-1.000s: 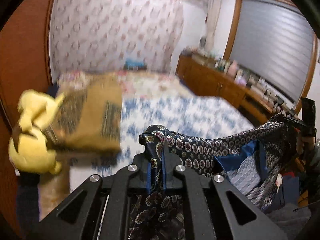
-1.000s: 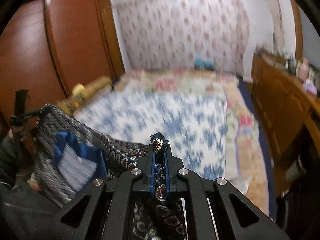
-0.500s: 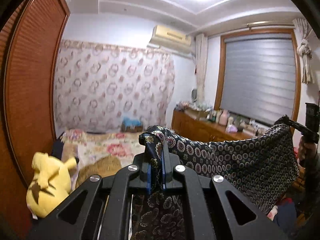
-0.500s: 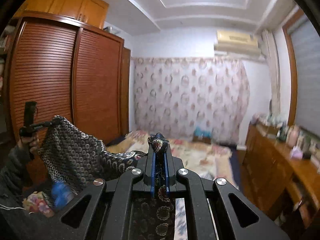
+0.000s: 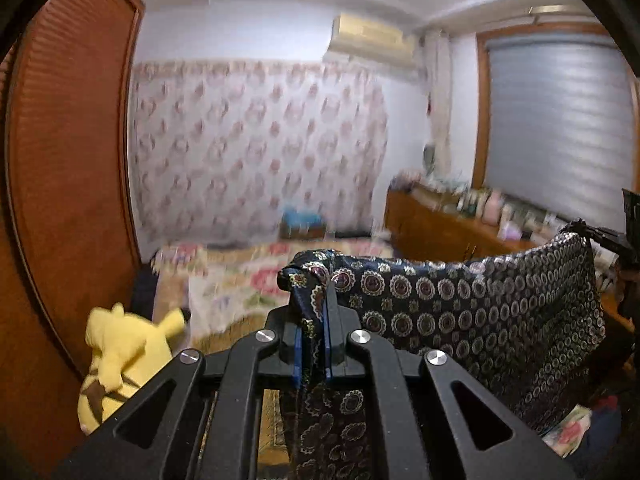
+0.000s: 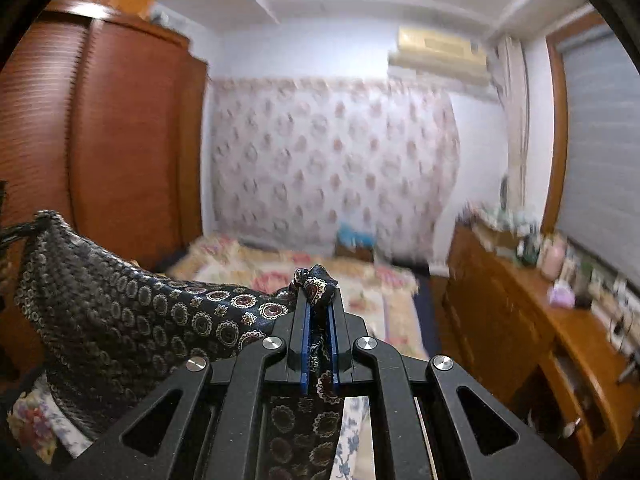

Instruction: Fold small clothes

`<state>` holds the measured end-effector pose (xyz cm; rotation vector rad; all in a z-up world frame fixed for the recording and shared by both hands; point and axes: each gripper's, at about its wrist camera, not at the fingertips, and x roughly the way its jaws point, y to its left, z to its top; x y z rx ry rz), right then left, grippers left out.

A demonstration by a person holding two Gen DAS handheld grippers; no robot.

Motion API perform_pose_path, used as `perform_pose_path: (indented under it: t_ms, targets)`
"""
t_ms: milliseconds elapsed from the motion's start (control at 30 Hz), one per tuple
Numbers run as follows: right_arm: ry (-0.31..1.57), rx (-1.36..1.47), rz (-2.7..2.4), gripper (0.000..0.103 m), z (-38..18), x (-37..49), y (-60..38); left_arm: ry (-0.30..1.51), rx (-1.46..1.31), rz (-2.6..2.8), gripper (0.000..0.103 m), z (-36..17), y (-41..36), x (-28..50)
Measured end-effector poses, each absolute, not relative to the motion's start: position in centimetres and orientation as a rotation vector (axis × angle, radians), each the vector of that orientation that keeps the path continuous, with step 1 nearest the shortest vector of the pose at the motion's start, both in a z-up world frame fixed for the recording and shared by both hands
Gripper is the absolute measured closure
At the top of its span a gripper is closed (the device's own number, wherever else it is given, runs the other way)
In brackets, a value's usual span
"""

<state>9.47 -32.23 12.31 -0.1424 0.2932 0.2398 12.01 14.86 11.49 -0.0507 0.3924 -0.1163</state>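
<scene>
Room: a bedroom with white walls, a stepped white ceiling and motion blur over most of it.
Wardrobe (image 6: pixel 120 140): tall red-brown louvred doors along the left wall.
Curtain (image 5: pixel 256 148): pale, floral, covering the far wall.
Window blind (image 5: pixel 560 128): grey, lowered, in a wooden frame on the right.
Bed (image 6: pixel 360 296): floral quilt, running up to the curtain.
Dresser (image 6: pixel 520 328): wooden, along the right wall, its top crowded with small bottles and jars.
Air conditioner (image 6: pixel 438 56): cream unit high on the wall.
Dark patterned cloth (image 5: pixel 480 312): stretched in the air above the bed, hanging between the two grippers.
Plush toy (image 5: pixel 120 356): yellow, by the wardrobe.
Left gripper (image 5: pixel 311 320): clamped on one bunched corner of the cloth.
Right gripper (image 6: pixel 318 312): clamped on the opposite corner.
</scene>
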Motion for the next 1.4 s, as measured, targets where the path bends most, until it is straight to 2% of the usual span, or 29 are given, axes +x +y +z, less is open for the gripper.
perform_pose_path:
  t_ms: [300,433,533,600,633,700,767,833,900,1100,1400]
  targets:
    - [0.532,-0.113,0.200,0.096,2.0,20.1,-29.8,0.572,-0.053,-0.070,0.095,2.8,13.5,20.0]
    - [0.556,-0.074,0.218,0.096,1.0,23.0,-29.2,0.596,-0.044,-0.046,0.094,1.2,13.3,21.4]
    - [0.561,-0.069,0.185,0.095,2.5,23.4,-28.5,0.609,-0.030,-0.043,0.092,0.9,12.8,21.6]
    - [0.580,-0.073,0.143,0.085,2.9,24.0,-28.1,0.625,-0.032,-0.047,0.080,0.9,12.8,21.8]
    - [0.597,-0.075,0.125,0.083,3.4,23.7,-28.4,0.637,-0.044,-0.056,0.078,1.0,13.0,22.0]
    - [0.625,-0.070,0.119,0.083,3.1,24.1,-27.9,0.668,-0.070,-0.084,0.062,0.9,13.5,21.9]
    - [0.629,-0.083,0.125,0.079,3.4,23.5,-27.4,0.673,-0.073,-0.100,0.058,0.8,13.6,21.2]
    - [0.641,-0.089,0.143,0.060,3.3,22.7,-27.2,0.695,-0.071,-0.111,0.051,0.3,13.6,20.3]
    - [0.659,-0.084,0.156,0.054,2.5,22.0,-27.2,0.707,-0.064,-0.102,0.043,-0.2,13.6,19.5]
    - [0.710,-0.110,0.207,0.052,0.7,17.8,-27.7,0.749,-0.057,-0.108,0.036,-2.8,13.8,16.5]
    - [0.811,-0.092,0.200,0.052,-1.0,14.3,-30.2,0.782,-0.038,-0.082,0.034,-5.3,14.3,14.9]
